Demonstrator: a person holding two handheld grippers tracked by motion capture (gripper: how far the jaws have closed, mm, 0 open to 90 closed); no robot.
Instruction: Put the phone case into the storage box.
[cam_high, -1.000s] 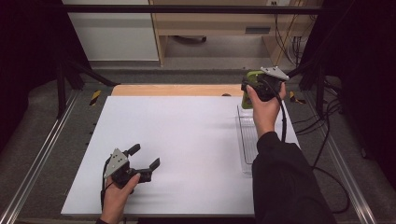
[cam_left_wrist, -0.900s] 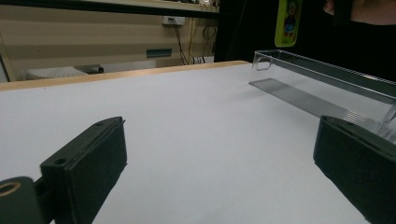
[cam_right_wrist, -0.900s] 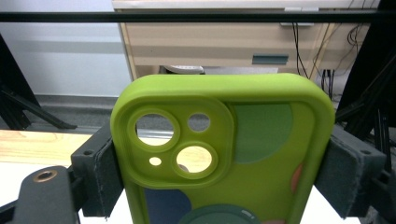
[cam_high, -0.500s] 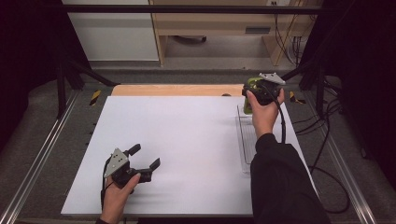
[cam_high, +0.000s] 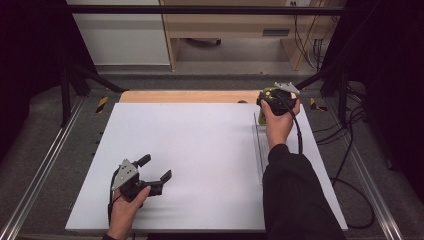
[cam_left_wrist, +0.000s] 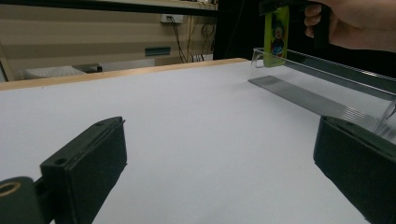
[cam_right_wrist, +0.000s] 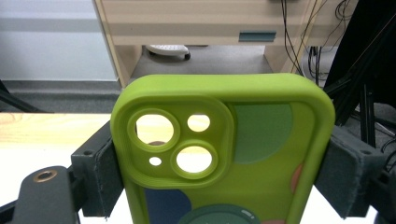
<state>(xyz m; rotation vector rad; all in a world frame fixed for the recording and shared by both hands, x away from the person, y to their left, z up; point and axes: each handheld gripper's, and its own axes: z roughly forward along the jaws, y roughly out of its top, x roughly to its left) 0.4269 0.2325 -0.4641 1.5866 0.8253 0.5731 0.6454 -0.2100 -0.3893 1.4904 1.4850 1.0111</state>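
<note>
The right gripper (cam_high: 270, 102) is at the far right of the white worktop (cam_high: 200, 150), its jaws pinching a green phone case (cam_right_wrist: 224, 154) by its two long edges. In the right gripper view the case stands upright between the jaws, camera cut-outs at the top, coloured patches on the green surface. In the high view the case (cam_high: 263, 116) hangs below the hand at the far end of a clear tray (cam_high: 260, 150), which lies lengthwise along the right side of the worktop. The left gripper view shows the case (cam_left_wrist: 275, 32) with a cartoon figure on it, its lower end at the tray's (cam_left_wrist: 322, 79) far wall; whether it touches the tray cannot be told. The left gripper (cam_high: 152, 172) rests low at the near left of the worktop, held in the left hand (cam_high: 125, 210), its jaws spread wide with nothing between them, well apart from the tray. A wooden strip (cam_high: 190, 96) borders the far edge of the worktop.
</note>
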